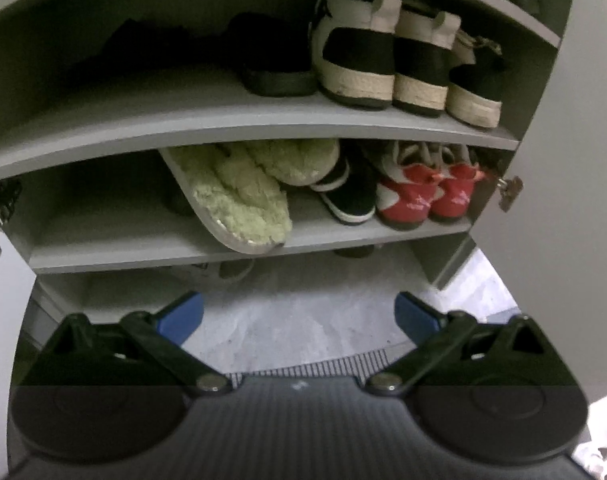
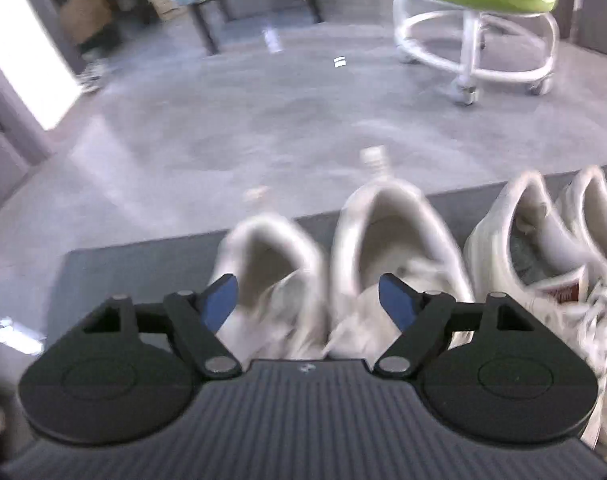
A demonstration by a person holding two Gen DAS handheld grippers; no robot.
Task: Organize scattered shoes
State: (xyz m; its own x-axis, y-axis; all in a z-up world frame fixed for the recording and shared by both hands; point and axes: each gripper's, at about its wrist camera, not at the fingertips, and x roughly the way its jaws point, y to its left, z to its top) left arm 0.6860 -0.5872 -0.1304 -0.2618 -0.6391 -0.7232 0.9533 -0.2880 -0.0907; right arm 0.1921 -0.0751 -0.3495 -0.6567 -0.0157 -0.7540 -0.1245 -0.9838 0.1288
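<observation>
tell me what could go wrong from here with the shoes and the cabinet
The green fuzzy slipper lies tilted with its end past the lower shelf edge, so a nudge might tip it out. The right tool, open over two white sneakers, could catch both. Blur makes its aim uncertain.

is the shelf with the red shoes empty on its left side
No, a pair of fluffy green slippers lies left of the red shoes on that shelf.

The left gripper (image 1: 299, 318), black-armed with blue pads, points steeply down with its jaws spread wide and nothing between them. The matching right gripper (image 2: 308, 305) also tilts downward, jaws apart, its blue fingertips (image 2: 220, 301) gripping nothing.
</observation>
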